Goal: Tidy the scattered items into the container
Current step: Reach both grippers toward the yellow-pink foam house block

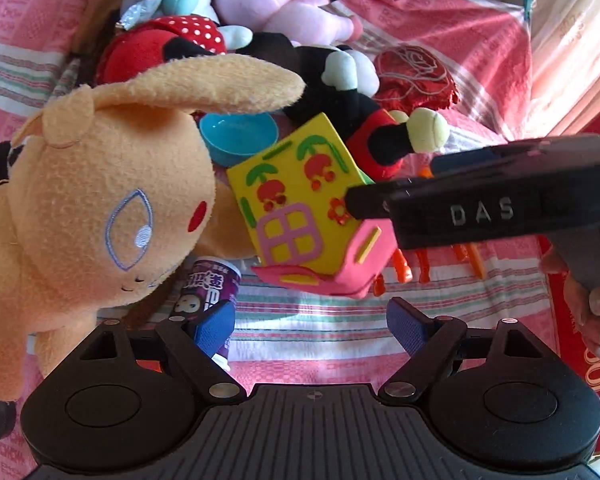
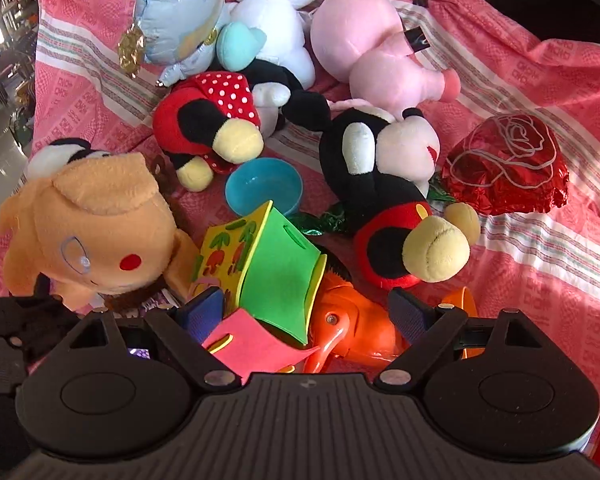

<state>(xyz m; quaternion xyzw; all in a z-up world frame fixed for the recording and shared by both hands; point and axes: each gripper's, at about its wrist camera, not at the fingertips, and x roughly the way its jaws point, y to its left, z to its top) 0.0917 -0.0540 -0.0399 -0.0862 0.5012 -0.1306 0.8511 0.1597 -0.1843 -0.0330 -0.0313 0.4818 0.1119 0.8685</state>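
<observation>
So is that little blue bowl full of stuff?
No, the blue bowl shows a bare inside, lying among the plush toys on the pink cloth.

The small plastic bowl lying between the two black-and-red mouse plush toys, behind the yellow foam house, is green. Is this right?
Not quite: the small plastic bowl is blue, not green, as the right wrist view shows. It does lie between the two black-and-red mouse plush toys, behind the yellow foam house.

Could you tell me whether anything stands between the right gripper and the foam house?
Nothing visible does: the right gripper is open right at the foam house, whose pink and green panels reach between its fingers, with an orange toy alongside.
</observation>
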